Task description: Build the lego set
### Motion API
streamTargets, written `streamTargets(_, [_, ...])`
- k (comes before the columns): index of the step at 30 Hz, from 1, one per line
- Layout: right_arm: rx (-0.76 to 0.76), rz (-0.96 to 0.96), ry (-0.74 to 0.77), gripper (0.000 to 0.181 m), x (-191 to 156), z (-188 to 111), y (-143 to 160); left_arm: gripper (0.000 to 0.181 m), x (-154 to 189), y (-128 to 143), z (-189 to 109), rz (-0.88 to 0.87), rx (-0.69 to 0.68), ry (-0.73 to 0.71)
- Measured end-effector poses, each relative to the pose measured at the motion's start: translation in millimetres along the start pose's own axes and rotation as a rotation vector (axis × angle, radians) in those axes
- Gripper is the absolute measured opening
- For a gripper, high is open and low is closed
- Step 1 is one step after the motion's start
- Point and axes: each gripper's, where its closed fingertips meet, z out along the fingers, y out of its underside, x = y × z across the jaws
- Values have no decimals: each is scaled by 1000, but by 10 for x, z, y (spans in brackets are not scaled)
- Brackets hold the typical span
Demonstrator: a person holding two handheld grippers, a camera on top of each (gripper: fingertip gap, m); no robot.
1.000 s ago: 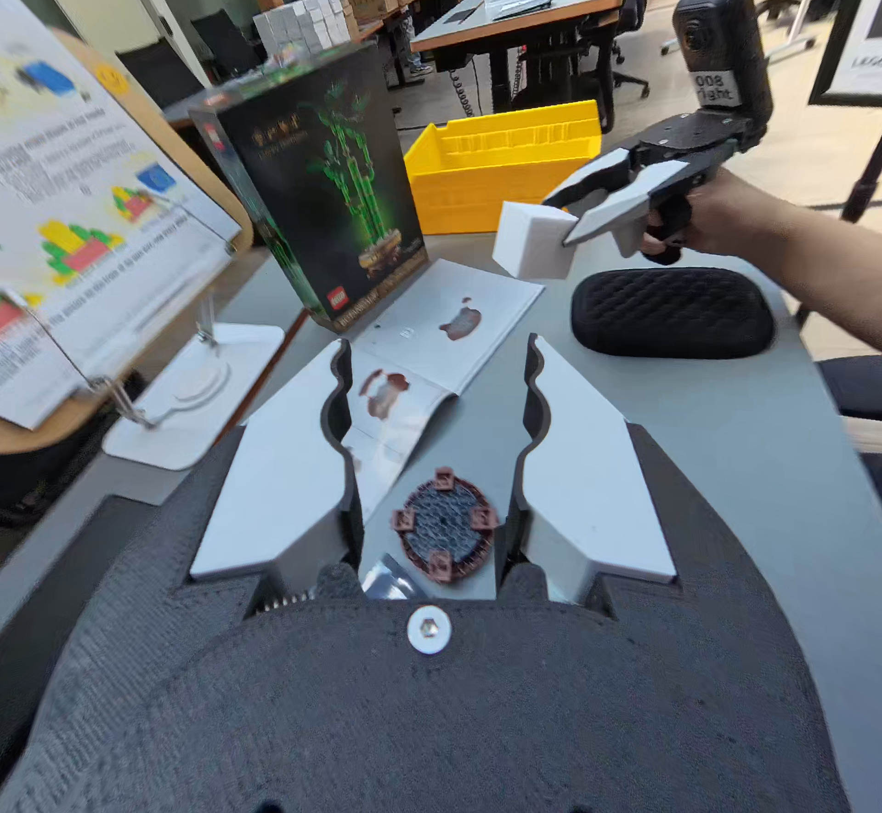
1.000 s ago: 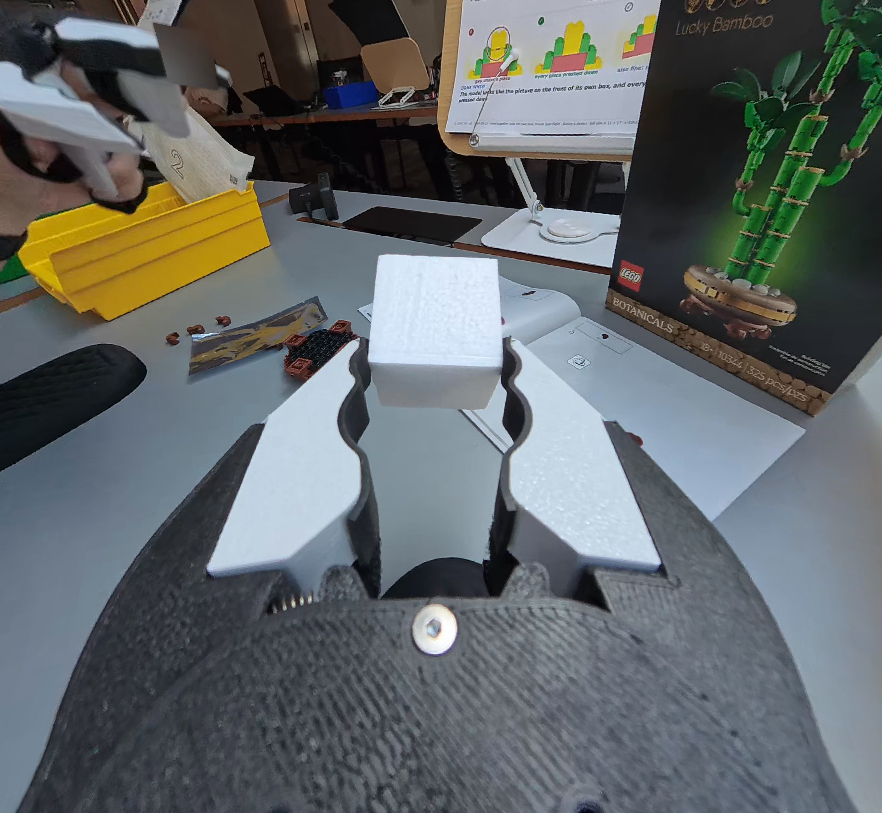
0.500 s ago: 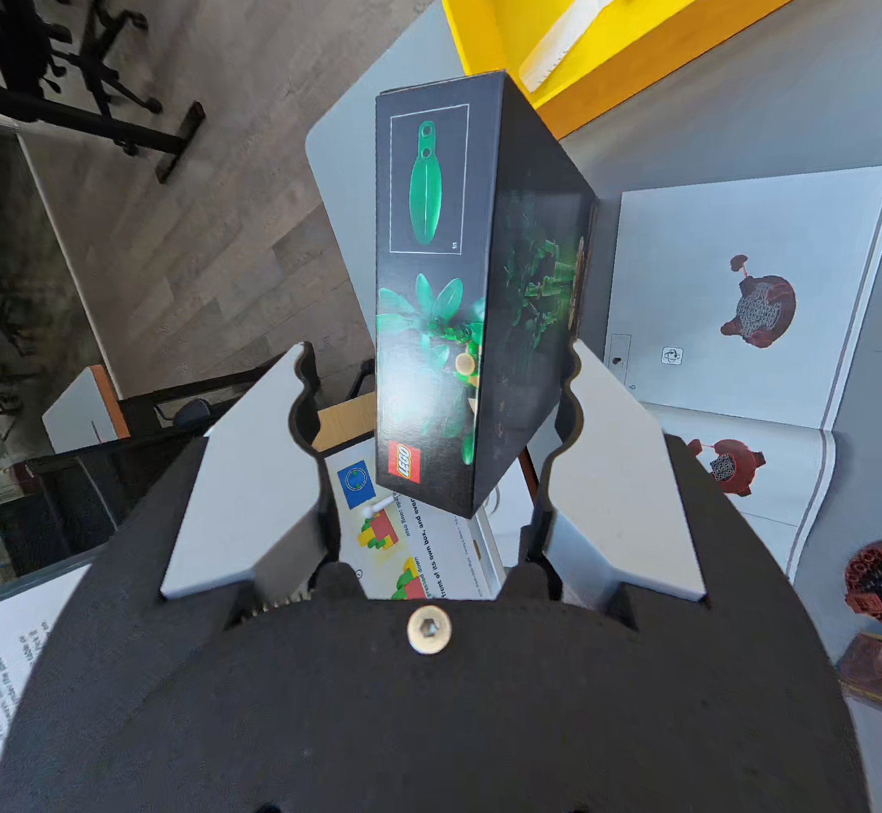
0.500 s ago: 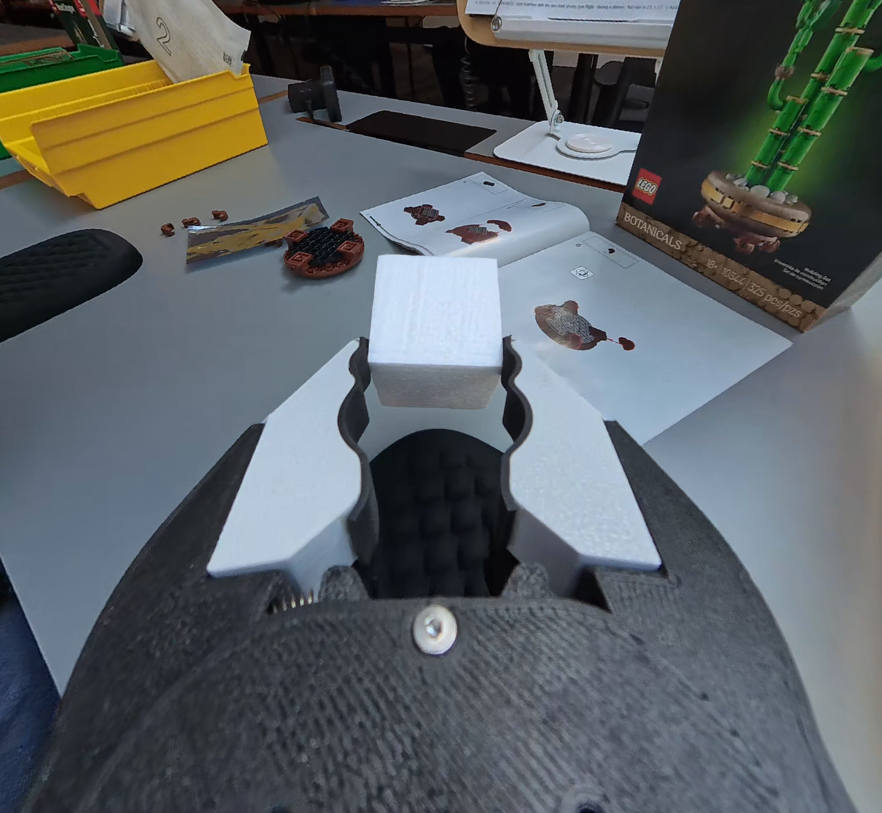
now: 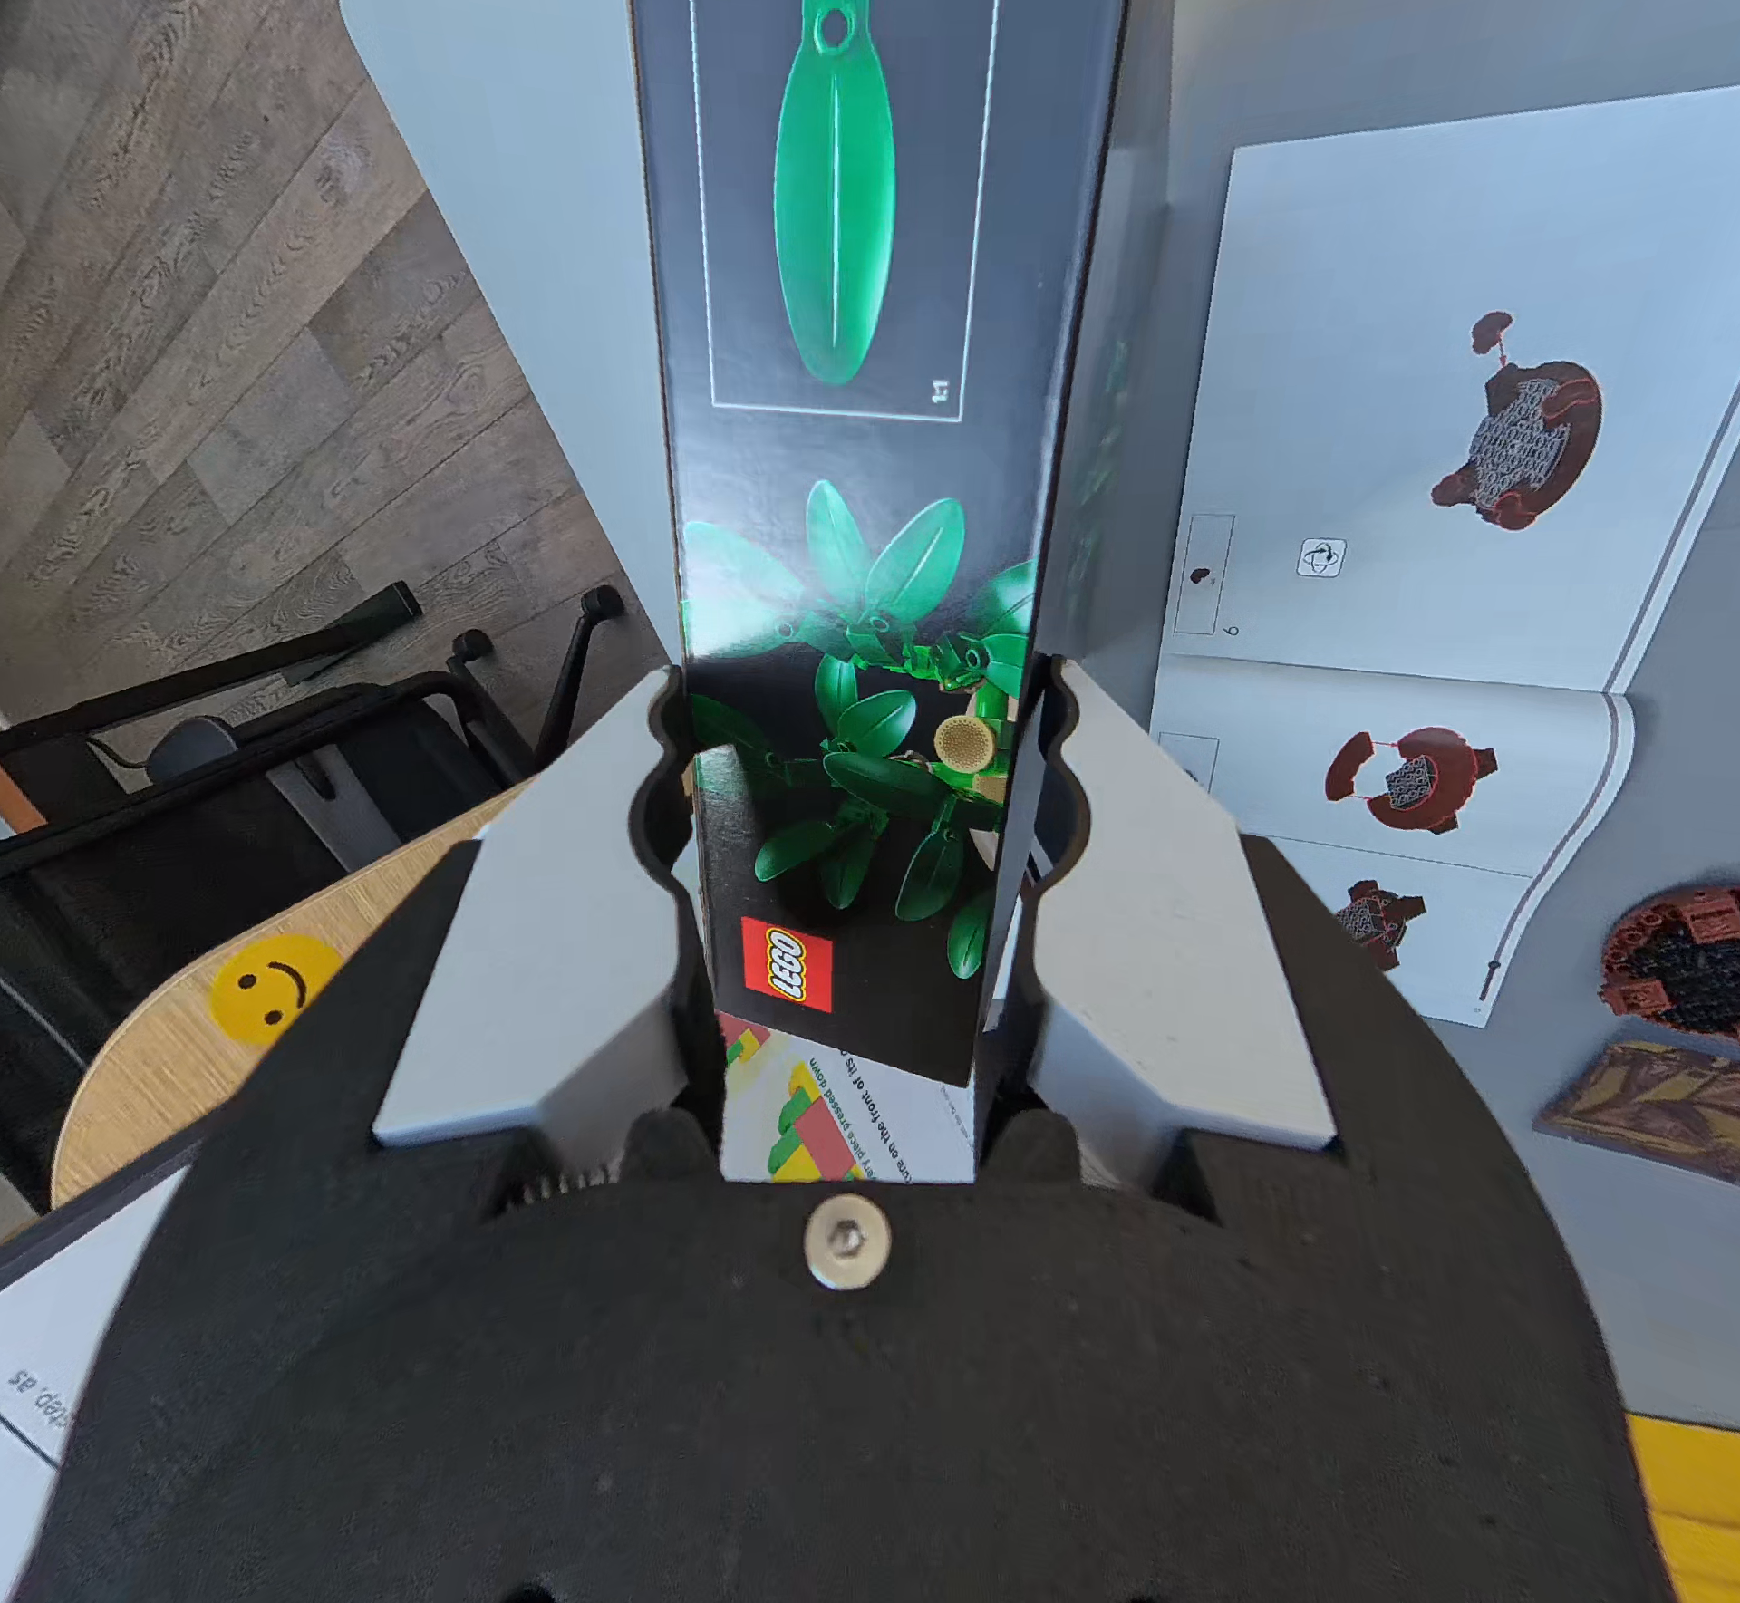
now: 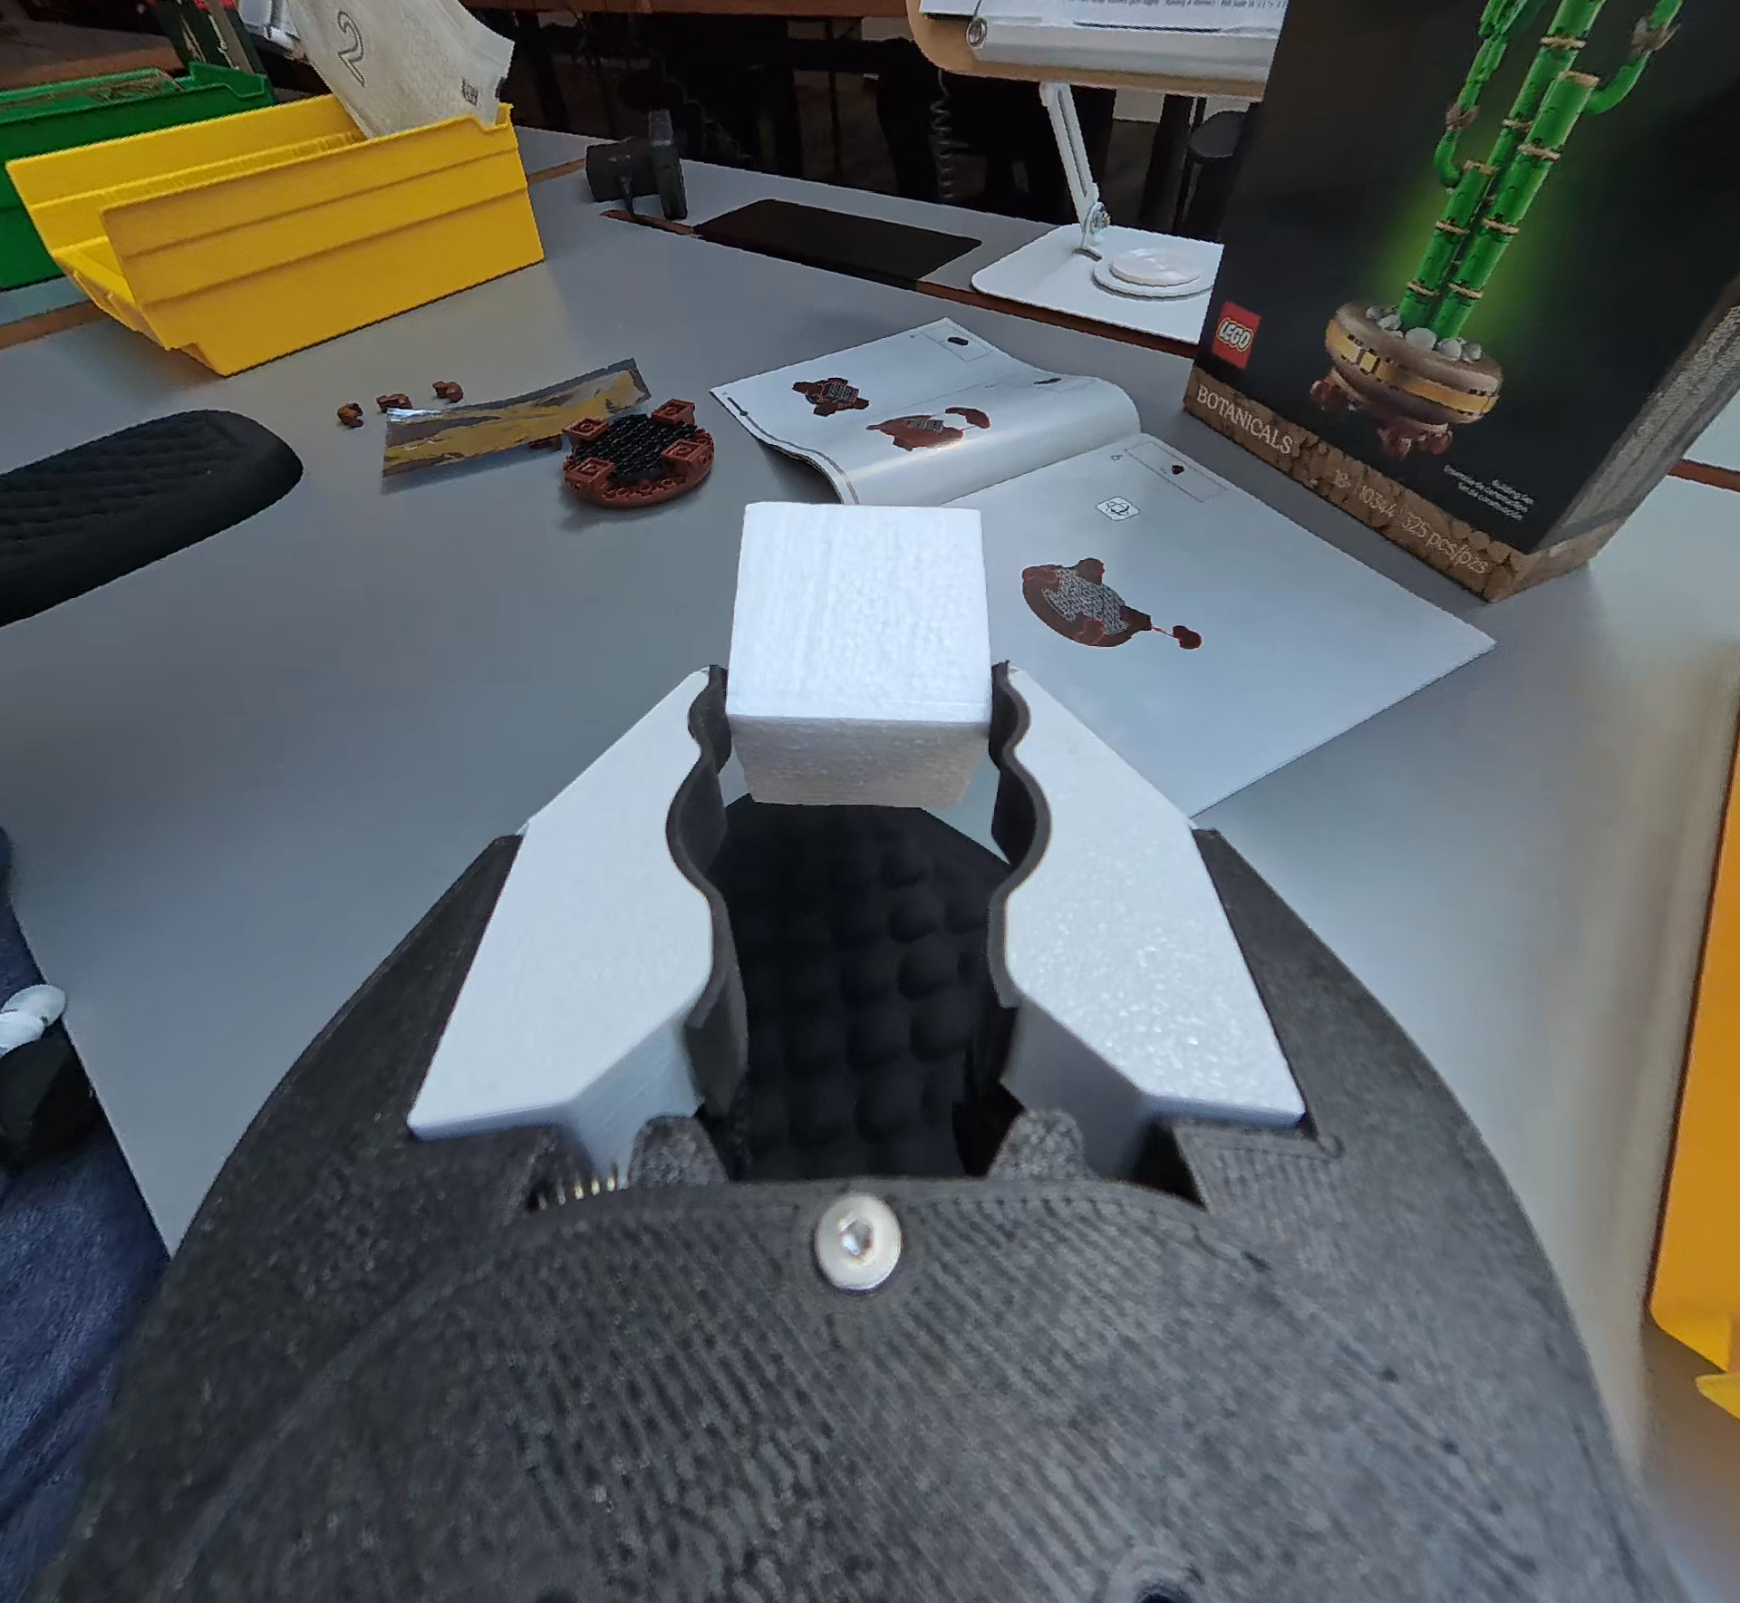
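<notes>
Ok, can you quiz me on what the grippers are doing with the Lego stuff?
1. True or false: the right gripper holds a white cube.
2. What sits between the left gripper's fingers? A box, B cup, C ball.
3. Fill in: the round brown model lies on the table beside the open ____.

Key: 1 true. 2 A. 3 booklet.
</notes>
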Motion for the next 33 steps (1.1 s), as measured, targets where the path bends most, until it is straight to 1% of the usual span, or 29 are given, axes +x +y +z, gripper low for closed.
streamTargets(3, [1,-19,6,55,17,11,-35,73,-16,173,-15,-8,-42,-9])
streamTargets(6, [-5,-32,13,55,25,24,-40,73,10,265,-70,-39,-24,-4])
streamTargets(11, [-18,-25,10,55,45,65,-8,73,130,437,-109,-115,-63,53])
streamTargets(16, [-25,-34,21,55,58,90,-15,73,130,525,-114,-86,-92,-7])
streamTargets(19, [-38,-40,35,55,108,77,-32,75,136,521,-122,-110,-76,-20])
streamTargets(21, [-51,-37,55,55,197,54,-66,86,101,480,-151,-112,-40,-65])
streamTargets(23, [-51,-39,74,55,300,14,-165,95,71,382,-235,-147,45,-91])
streamTargets(25, [-46,-49,109,55,469,-61,-329,98,85,238,-415,-212,189,-88])
streamTargets(28, [-26,-107,223,55,887,-208,-786,102,138,94,-905,-355,491,-133])
streamTargets(30, [-62,-93,296,55,1270,-270,-1103,97,336,138,-1247,-473,691,-158])
streamTargets(32, [-73,-117,385,55,1744,-272,-1441,87,741,299,-1437,-571,823,-141])
streamTargets(33, [-93,-131,434,55,2005,-249,-1552,85,989,410,-1467,-610,857,-127])
